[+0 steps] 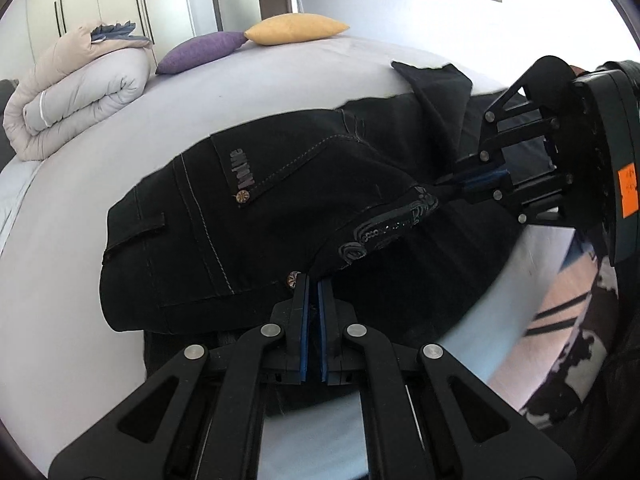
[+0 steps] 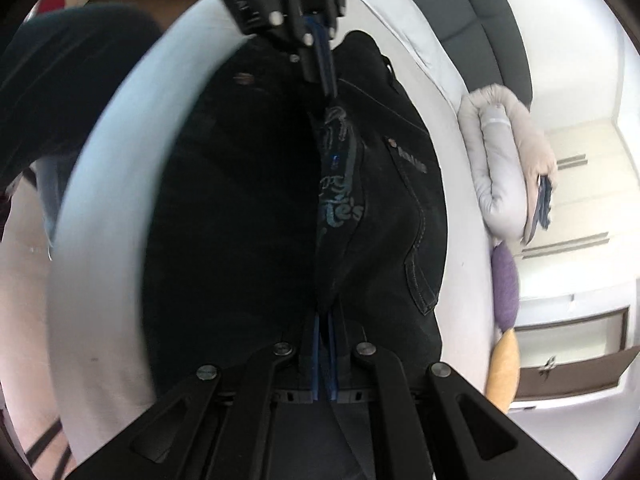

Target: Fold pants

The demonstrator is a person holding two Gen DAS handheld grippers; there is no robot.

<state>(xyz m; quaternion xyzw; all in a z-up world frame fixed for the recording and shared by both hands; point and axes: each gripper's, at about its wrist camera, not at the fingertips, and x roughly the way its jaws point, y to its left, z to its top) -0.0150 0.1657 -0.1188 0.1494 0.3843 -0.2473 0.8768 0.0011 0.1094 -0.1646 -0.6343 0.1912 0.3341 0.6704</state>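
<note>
Black pants (image 1: 248, 216) lie on the white bed (image 1: 280, 80), waistband end to the left, with a back pocket and a printed edge facing up. My left gripper (image 1: 314, 280) is shut on the pants' near edge. My right gripper (image 1: 452, 182) comes in from the right and is shut on the same printed edge, which stretches lifted between the two. In the right wrist view the right gripper (image 2: 325, 312) pinches the pants (image 2: 380, 200) and the left gripper (image 2: 326, 88) holds the far end of the edge.
A rolled beige and grey duvet (image 1: 76, 92) sits at the bed's far left. A purple cushion (image 1: 200, 50) and a yellow cushion (image 1: 294, 28) lie at the far edge. Wardrobes and a door stand behind. The bed's near edge is at the lower right.
</note>
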